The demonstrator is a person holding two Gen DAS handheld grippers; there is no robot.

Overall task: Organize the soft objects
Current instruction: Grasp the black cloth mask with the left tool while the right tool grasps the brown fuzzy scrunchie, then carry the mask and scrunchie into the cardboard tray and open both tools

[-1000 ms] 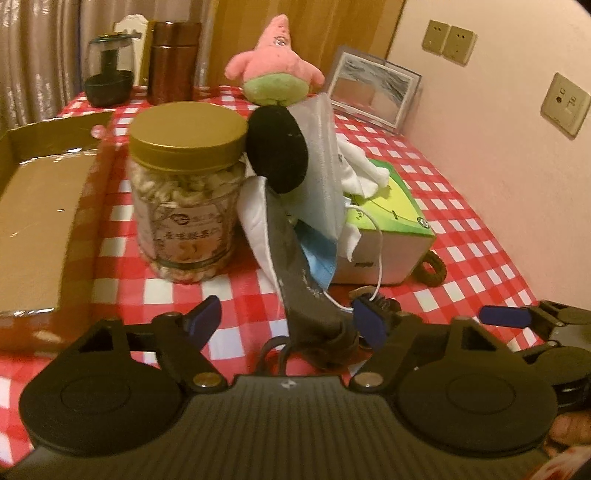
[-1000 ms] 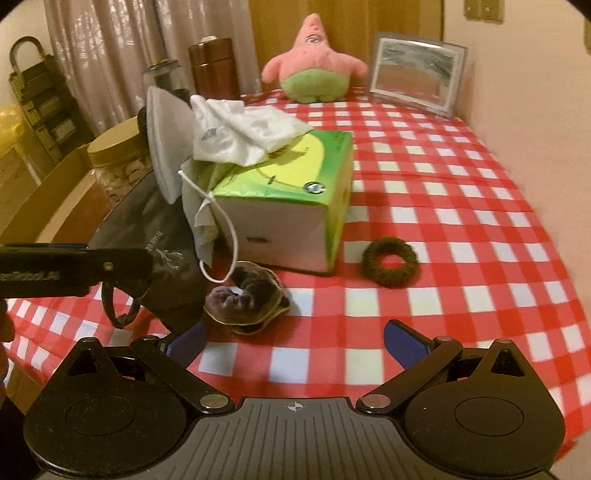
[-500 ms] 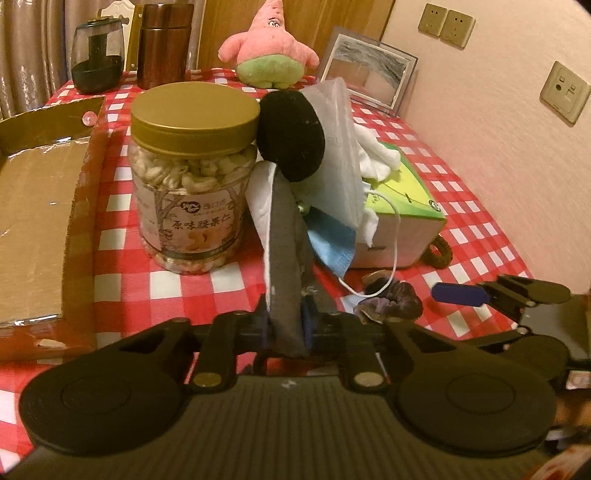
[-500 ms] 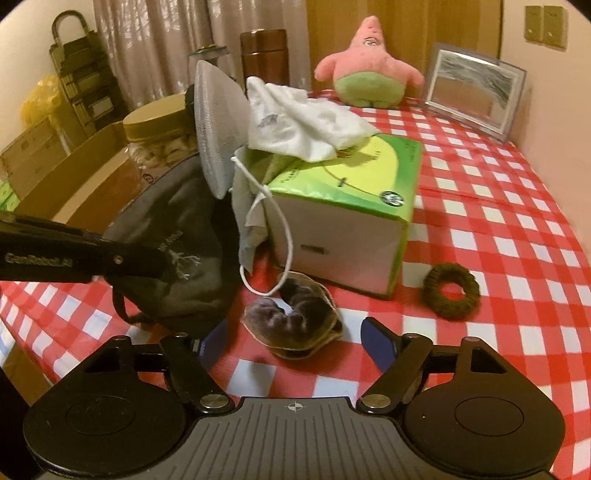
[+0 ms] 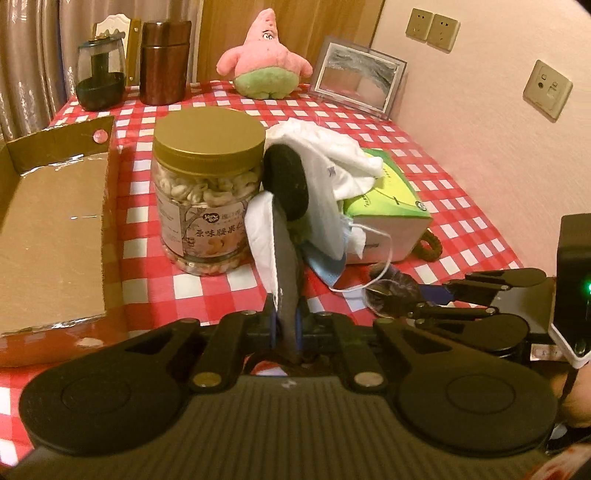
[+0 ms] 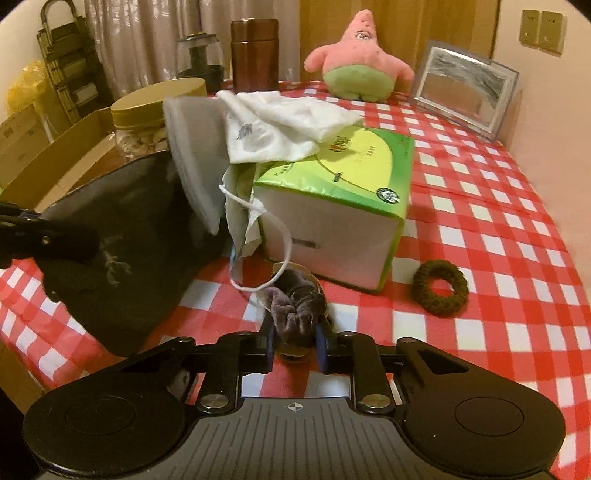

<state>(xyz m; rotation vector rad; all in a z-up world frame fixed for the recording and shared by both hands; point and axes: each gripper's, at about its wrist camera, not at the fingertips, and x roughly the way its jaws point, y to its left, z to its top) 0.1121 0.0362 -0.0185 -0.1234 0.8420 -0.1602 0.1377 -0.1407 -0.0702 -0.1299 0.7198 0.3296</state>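
Near the table's front edge, left tool [image 5: 286, 321] pinches dark pouch [image 5: 288, 266]; right tool [image 6: 295, 341] grips velvet scrunchie [image 6: 295, 306].

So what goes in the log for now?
left tongs: shut on grey pouch | right tongs: shut on purple scrunchie | brown scrunchie: on table

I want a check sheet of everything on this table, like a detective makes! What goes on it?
Surface: red and white checked tablecloth.
Job's things: dark grey pouch, purple velvet scrunchie, brown hair tie, face masks, white cloth on the tissue box.
Clutter: nut jar, cardboard box, pink star plush, picture frame, brown canister.
Grippers: left gripper clamps the pouch; right gripper clamps the scrunchie.
Cables: nothing seen.
Surroundings: curtains, wall sockets.
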